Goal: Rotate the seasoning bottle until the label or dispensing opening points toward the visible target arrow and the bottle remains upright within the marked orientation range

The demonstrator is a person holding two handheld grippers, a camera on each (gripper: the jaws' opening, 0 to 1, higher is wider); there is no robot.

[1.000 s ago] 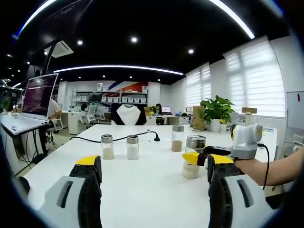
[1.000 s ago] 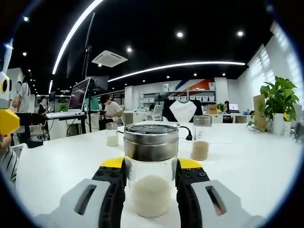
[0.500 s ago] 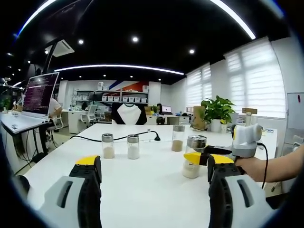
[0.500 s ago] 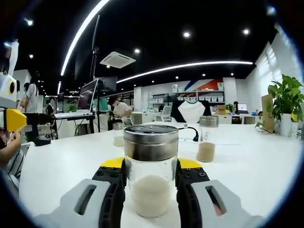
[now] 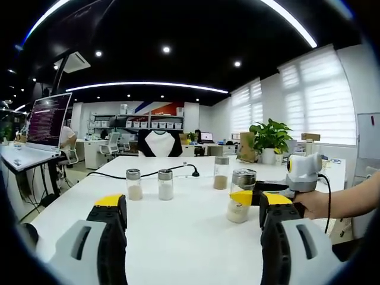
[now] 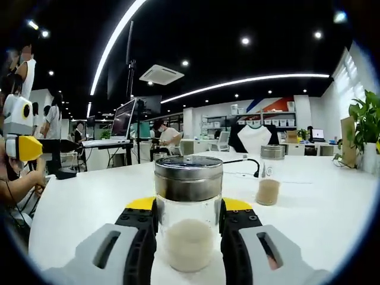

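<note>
While the white table (image 5: 178, 231) is stretching out under both my tools, my right gripper (image 6: 188, 222) is clamping the upright seasoning bottle (image 6: 189, 211) between its jaws. My left gripper (image 5: 193, 211) is hanging released, grasping nothing, near two small shakers (image 5: 149, 183).

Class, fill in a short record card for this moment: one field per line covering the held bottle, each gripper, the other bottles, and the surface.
Held item: seasoning bottle, upright, metal lid, pale powder inside
Right gripper: shut on the seasoning bottle, one jaw on each side
Left gripper: open, nothing between its jaws
Other bottles: two small jars side by side; a taller brown-filled jar farther back
Surface: white table
Target arrow: not discernible
</note>
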